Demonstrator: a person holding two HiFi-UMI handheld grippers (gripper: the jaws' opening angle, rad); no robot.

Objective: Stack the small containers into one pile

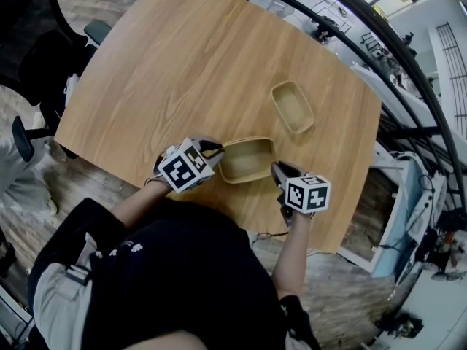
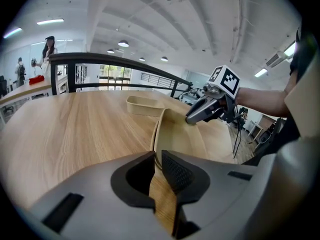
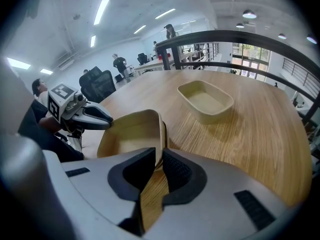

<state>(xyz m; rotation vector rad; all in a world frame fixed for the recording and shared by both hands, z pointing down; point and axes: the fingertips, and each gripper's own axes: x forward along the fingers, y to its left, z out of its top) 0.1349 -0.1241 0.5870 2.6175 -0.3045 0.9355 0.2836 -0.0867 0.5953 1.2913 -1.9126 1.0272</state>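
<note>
A tan container [image 1: 246, 159] sits near the front edge of the wooden table [image 1: 182, 57]. My left gripper [image 1: 217, 150] is shut on its left end rim and my right gripper [image 1: 277, 172] is shut on its right end rim. In the left gripper view the rim of this container [image 2: 180, 134] is pinched between the pads of that gripper [image 2: 159, 164], and the right gripper [image 2: 192, 118] grips the far end. The right gripper view shows its own gripper [image 3: 161, 161] clamping the container wall [image 3: 132, 131]. A second tan container [image 1: 292, 106] lies apart, further back and to the right, upright and empty.
A black office chair [image 1: 36, 42] stands off the table's left corner. A dark curved railing [image 1: 365, 49] runs behind the table's far right side. The table's front edge lies just below both grippers. People stand far off in the room [image 3: 120, 63].
</note>
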